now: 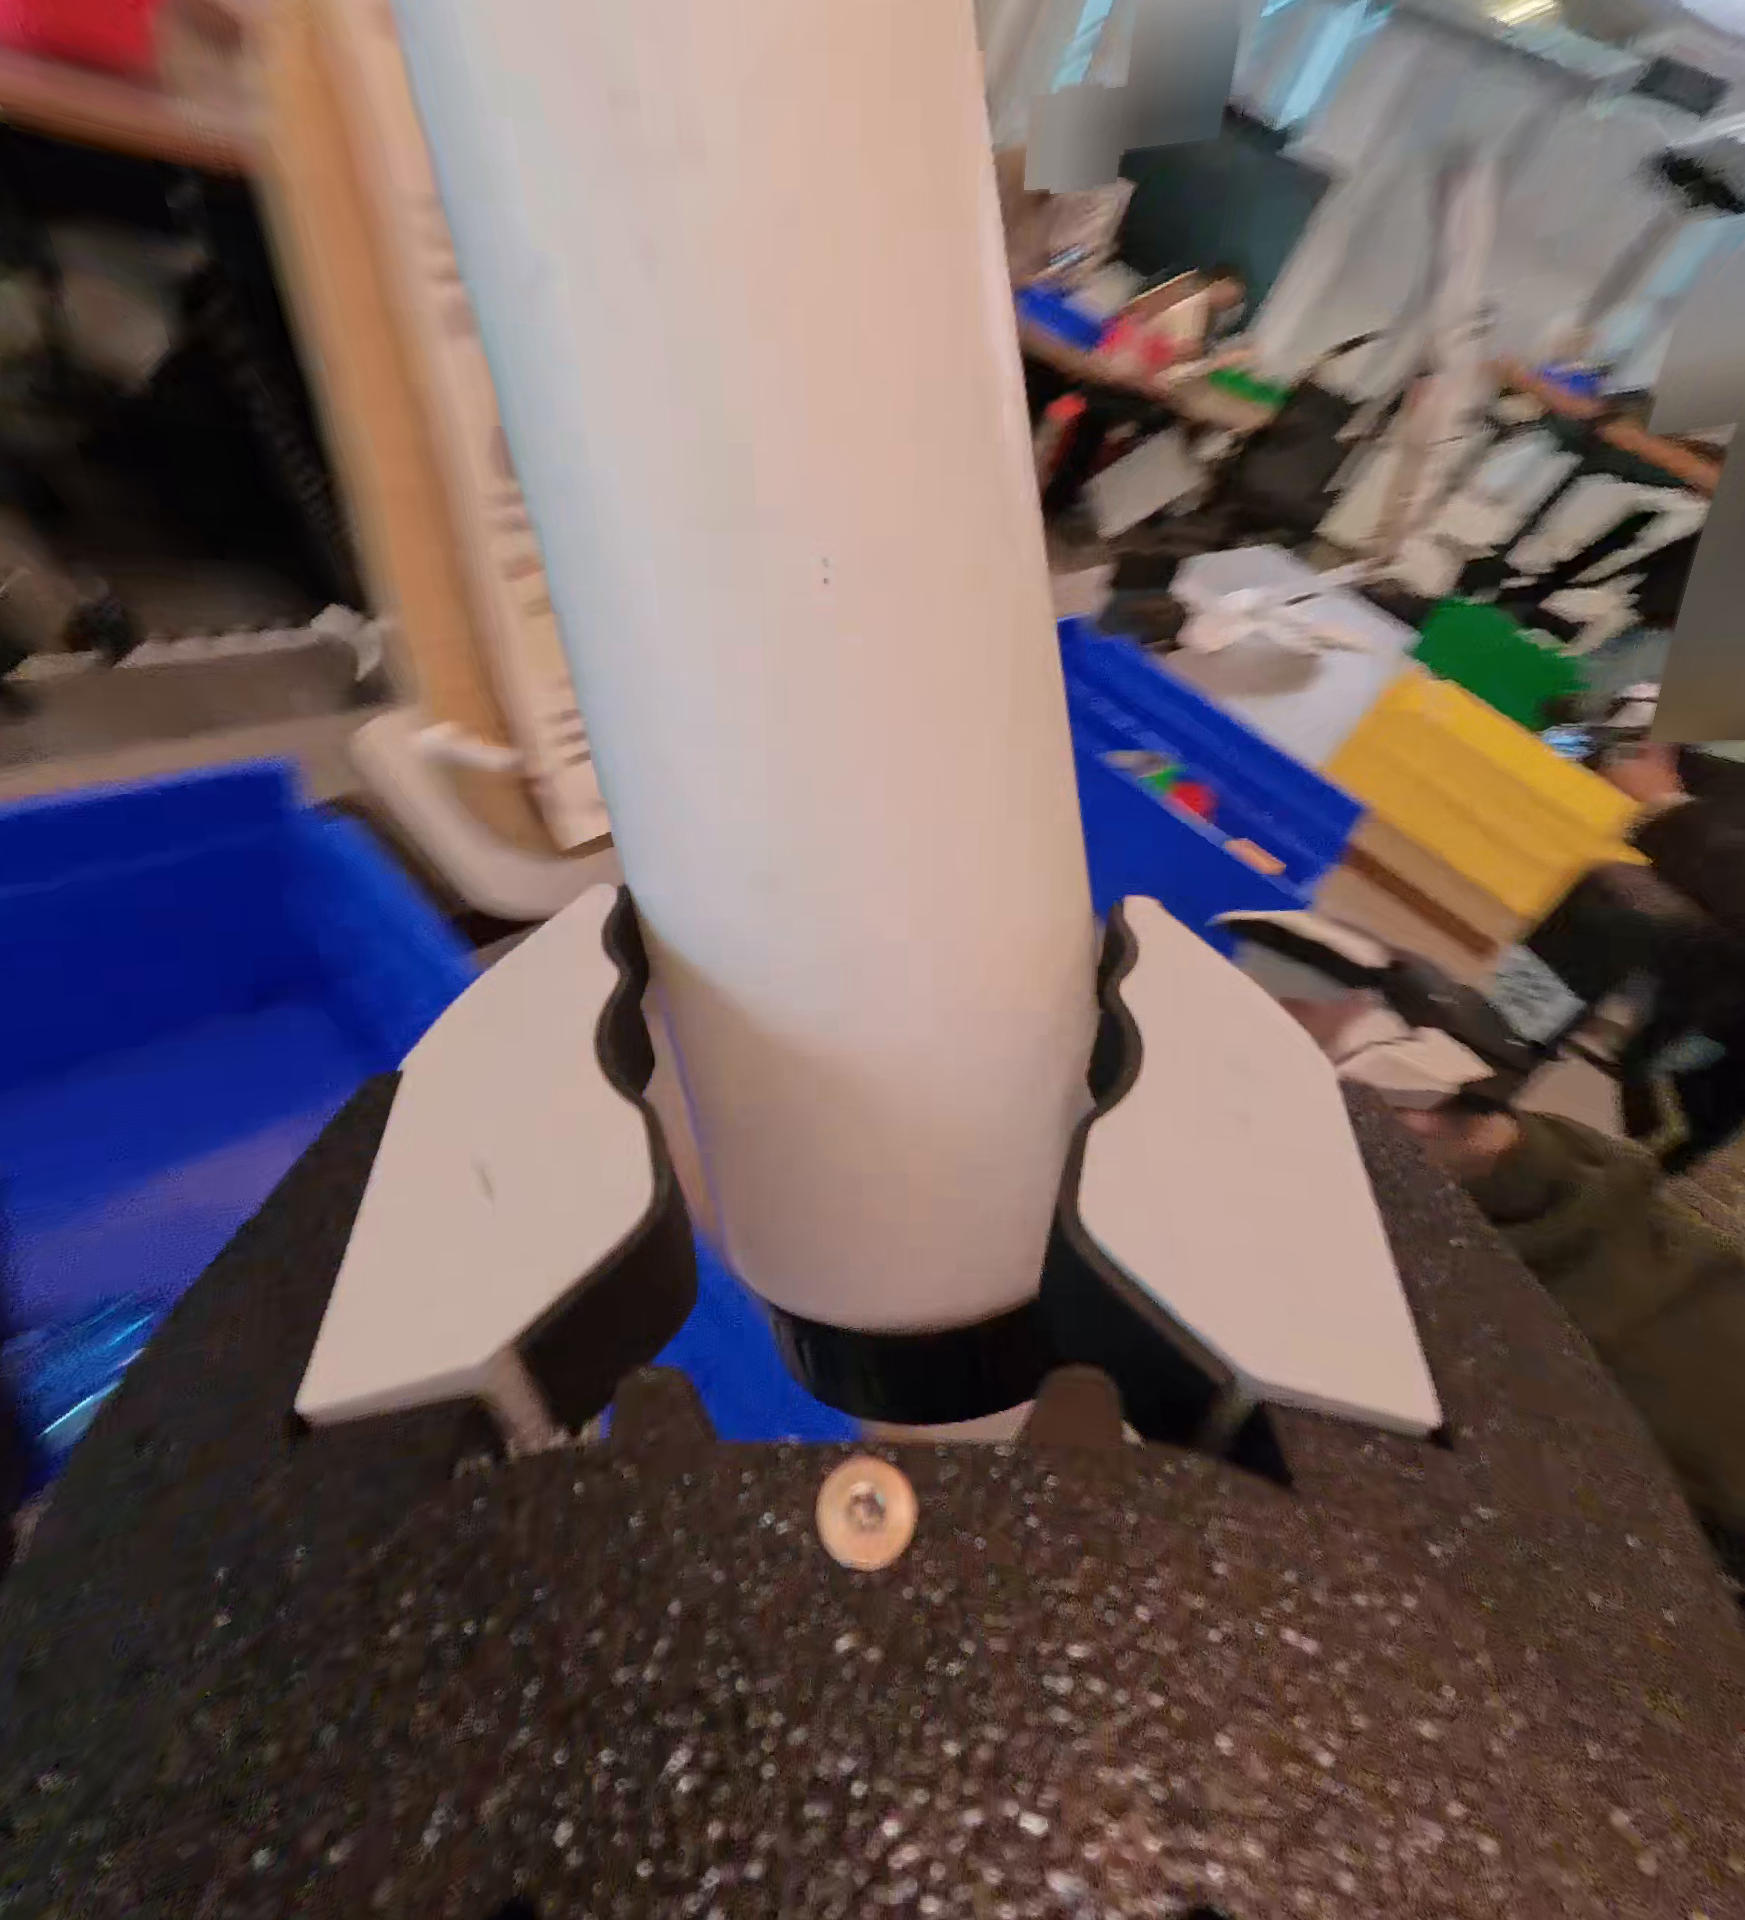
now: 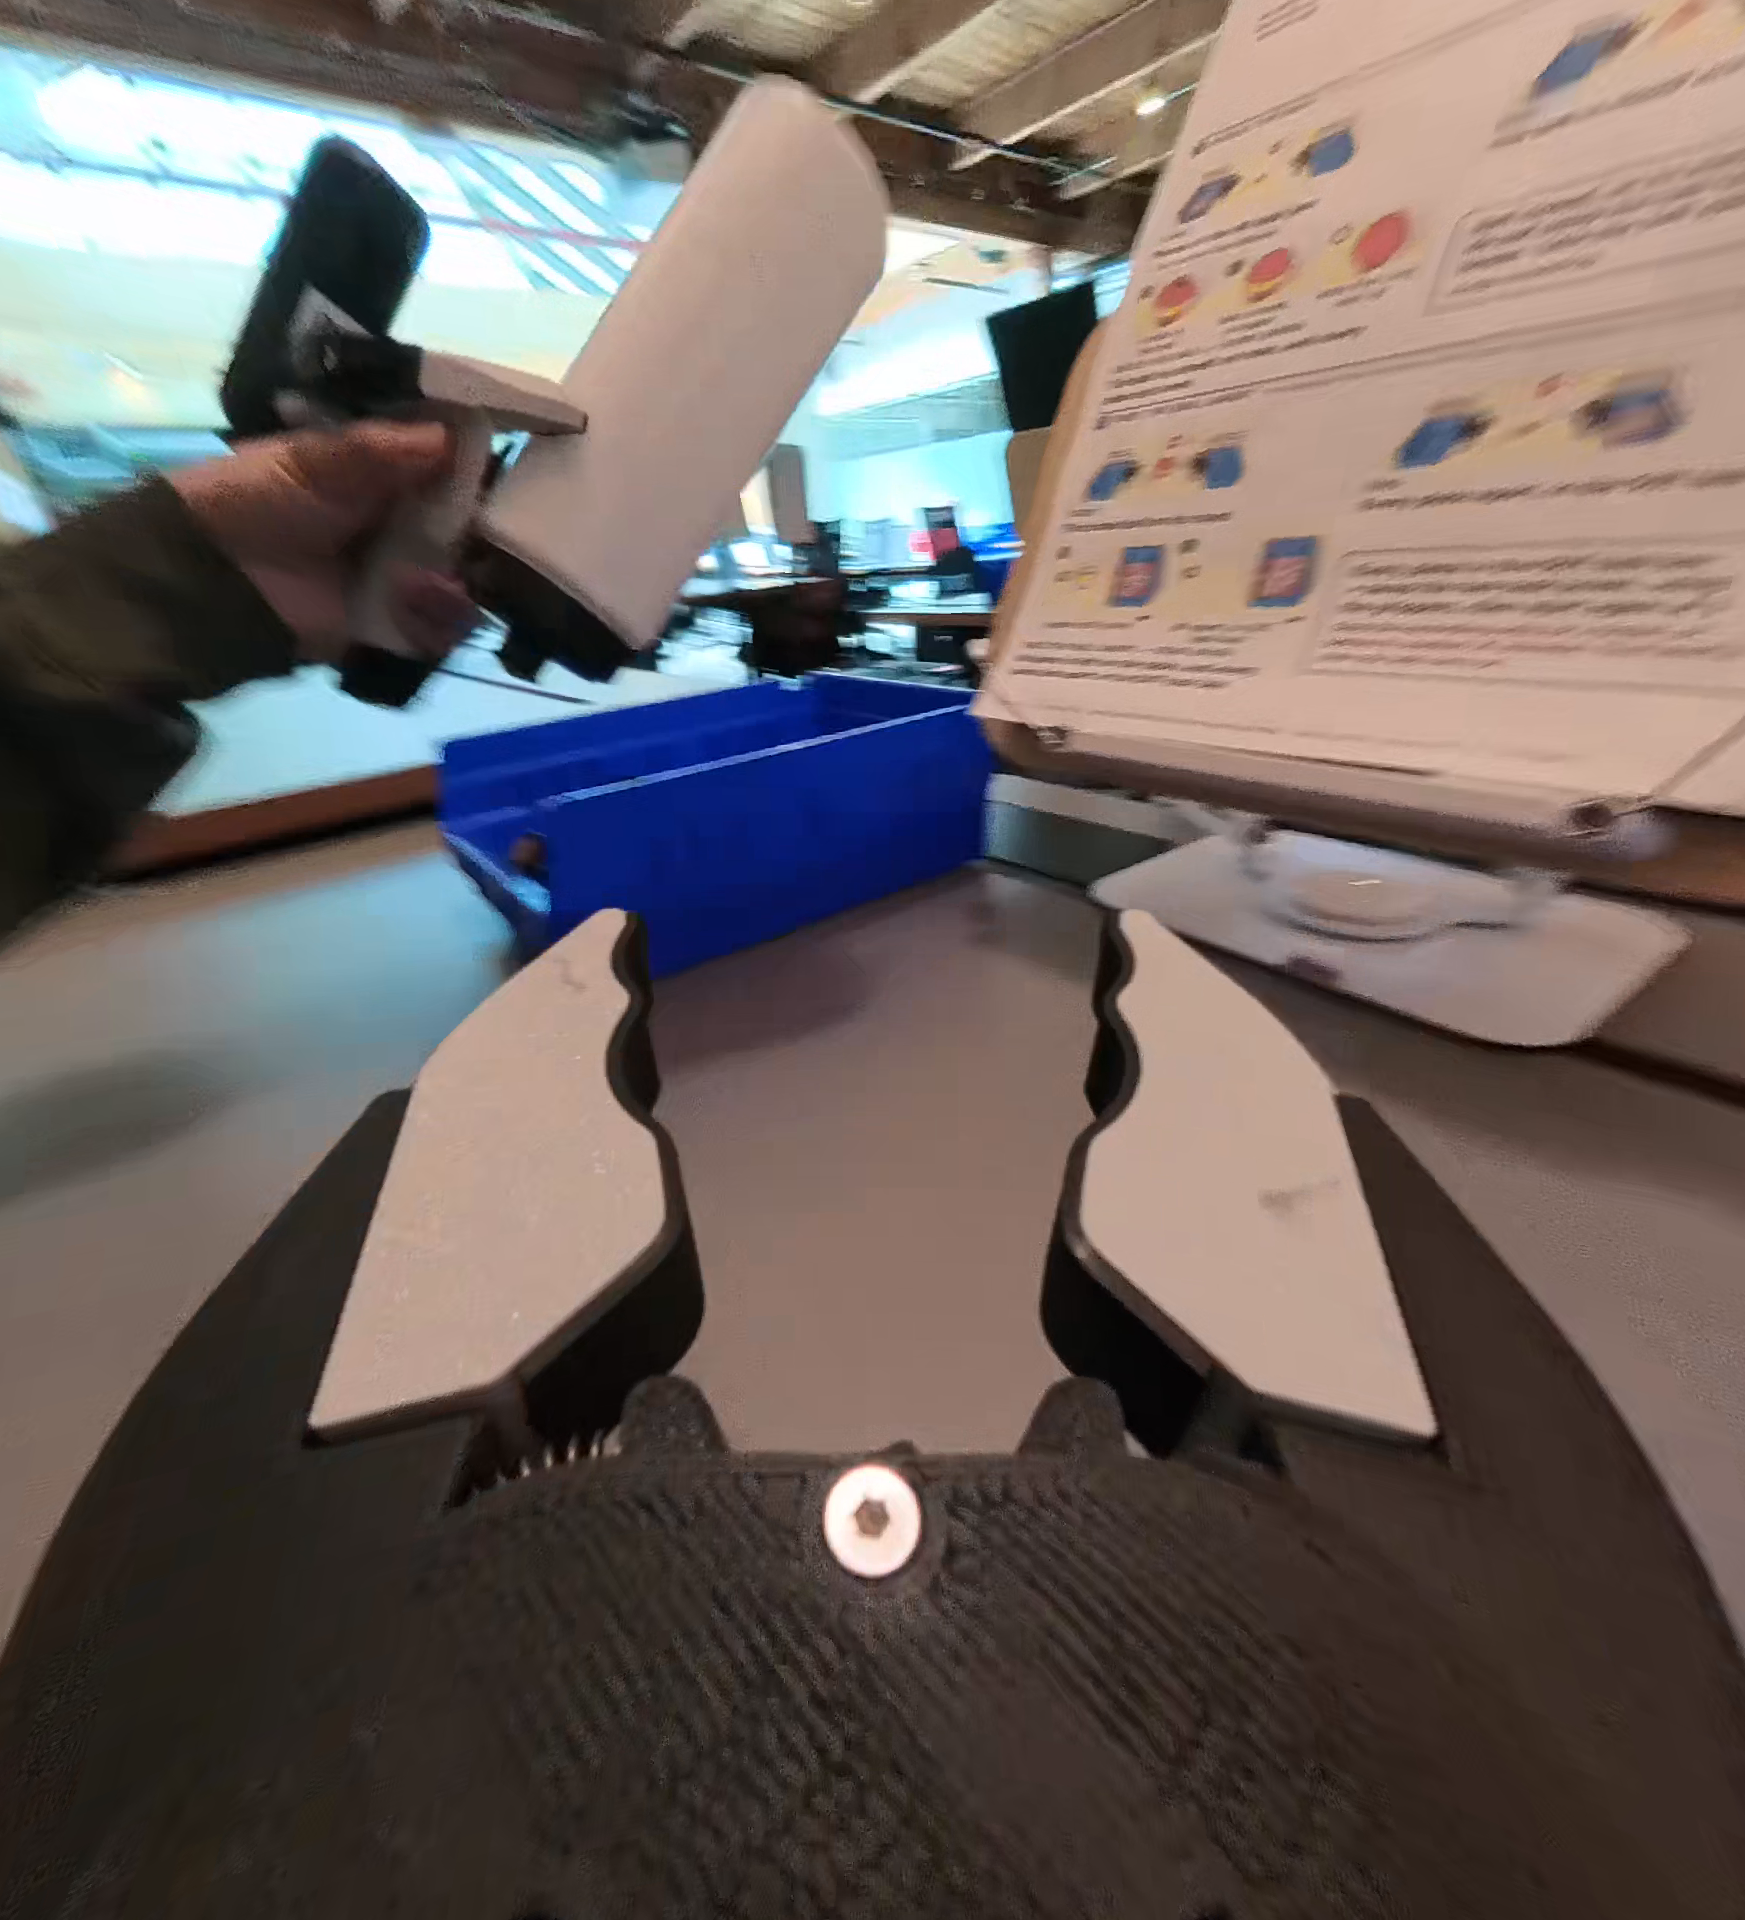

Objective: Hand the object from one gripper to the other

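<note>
Left wrist view: left gripper (image 1: 868,1049) is pinching the white cylinder (image 1: 774,623) near its black-capped end — body projecting forward past a blue bin (image 1: 120,987). Right gripper (image 2: 873,1039) is hanging spread and empty above the grey table (image 2: 224,1039), cylinder well apart, up-left. Handover not yet begun, I judge; next, the right needs to be closing around the free upper end.
</note>
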`<state>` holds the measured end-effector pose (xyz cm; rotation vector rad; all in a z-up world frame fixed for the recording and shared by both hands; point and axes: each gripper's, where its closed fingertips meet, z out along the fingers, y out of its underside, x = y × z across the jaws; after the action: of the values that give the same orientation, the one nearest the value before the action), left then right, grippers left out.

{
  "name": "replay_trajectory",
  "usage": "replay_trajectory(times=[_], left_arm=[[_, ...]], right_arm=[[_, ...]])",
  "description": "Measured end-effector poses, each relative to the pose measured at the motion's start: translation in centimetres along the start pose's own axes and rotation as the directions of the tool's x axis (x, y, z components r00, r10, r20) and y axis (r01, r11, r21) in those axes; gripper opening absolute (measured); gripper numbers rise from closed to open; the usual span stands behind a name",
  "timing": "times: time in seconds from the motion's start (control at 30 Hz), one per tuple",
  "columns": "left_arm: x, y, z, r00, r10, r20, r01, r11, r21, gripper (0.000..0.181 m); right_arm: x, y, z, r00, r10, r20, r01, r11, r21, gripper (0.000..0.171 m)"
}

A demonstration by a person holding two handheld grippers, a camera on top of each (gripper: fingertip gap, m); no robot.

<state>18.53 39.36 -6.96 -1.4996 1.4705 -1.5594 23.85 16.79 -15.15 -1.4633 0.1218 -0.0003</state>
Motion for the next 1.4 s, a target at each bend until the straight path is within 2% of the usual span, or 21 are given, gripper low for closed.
replay_trajectory(times=[0.07, 0.17, 0.3, 0.4, 0.47, 0.57, 0.63, 0.7, 0.77, 0.9, 1.17, 1.3, 1.4], left_arm=[[4.7, 0.7, 1.3, 0.988, 0.041, -0.147, -0.028, 0.995, 0.092, 0.083], [10.2, 3.2, 3.6, 0.947, 0.04, -0.317, 0.03, 0.976, 0.214, 0.083], [13.3, 7.0, 6.8, 0.929, 0.062, -0.366, 0.062, 0.946, 0.317, 0.083], [14.7, 9.0, 8.3, 0.911, 0.044, -0.411, 0.092, 0.948, 0.305, 0.083], [15.3, 9.5, 8.8, 0.907, 0.027, -0.42, 0.104, 0.953, 0.286, 0.083], [15.5, 9.9, 8.7, 0.911, 0.083, -0.405, 0.05, 0.95, 0.308, 0.083], [16.5, 10.2, 7.9, 0.88, 0.159, -0.448, 0.0, 0.942, 0.335, 0.083], [17.7, 10.7, 7.1, 0.829, 0.231, -0.509, -0.038, 0.932, 0.36, 0.083], [18.7, 11.4, 6.8, 0.782, 0.243, -0.573, -0.037, 0.937, 0.347, 0.083], [19.3, 11.7, 6.4, 0.751, 0.243, -0.614, -0.033, 0.942, 0.333, 0.082], [19.2, 11.9, 6.1, 0.745, 0.289, -0.601, -0.076, 0.932, 0.354, 0.082], [18.0, 13.4, 6.2, 0.765, 0.284, -0.578, -0.159, 0.953, 0.257, 0.082], [16.6, 13.6, 6.4, 0.813, 0.292, -0.503, -0.204, 0.953, 0.224, 0.084]], right_arm=[[-1.7, -0.1, 0.5, 0.99, 0.095, 0.105, -0.096, 0.995, 0.003, 0.088], [-4.0, -0.6, 1.3, 0.977, 0.109, 0.182, -0.117, 0.993, 0.033, 0.092], [-6.0, -2.1, 1.8, 0.989, -0.018, 0.148, -0.003, 0.99, 0.138, 0.093], [-6.6, -1.3, 2.3, 0.985, -0.124, 0.122, 0.113, 0.99, 0.09, 0.094], [-6.7, -0.8, 2.3, 0.977, -0.177, 0.12, 0.168, 0.983, 0.075, 0.098], [-7.1, -0.1, 2.4, 0.969, -0.191, 0.16, 0.186, 0.982, 0.045, 0.098], [-8.4, 0.8, 2.3, 0.956, -0.101, 0.274, 0.105, 0.995, 0.0, 0.095], [-9.5, 0.9, 2.2, 0.925, 0.057, 0.375, -0.048, 0.998, -0.033, 0.094], [-10.3, 0.9, 1.9, 0.892, 0.128, 0.433, -0.115, 0.992, -0.057, 0.092], [-10.9, 2.2, 1.4, 0.869, 0.118, 0.48, -0.058, 0.989, -0.139, 0.086], [-10.9, 2.7, 1.3, 0.873, 0.063, 0.484, 0.019, 0.987, -0.162, 0.084], [-9.8, 3.3, 0.4, 0.875, 0.018, 0.485, 0.1, 0.971, -0.216, 0.083], [-8.5, 2.7, -0.2, 0.892, -0.022, 0.452, 0.125, 0.972, -0.199, 0.082]])
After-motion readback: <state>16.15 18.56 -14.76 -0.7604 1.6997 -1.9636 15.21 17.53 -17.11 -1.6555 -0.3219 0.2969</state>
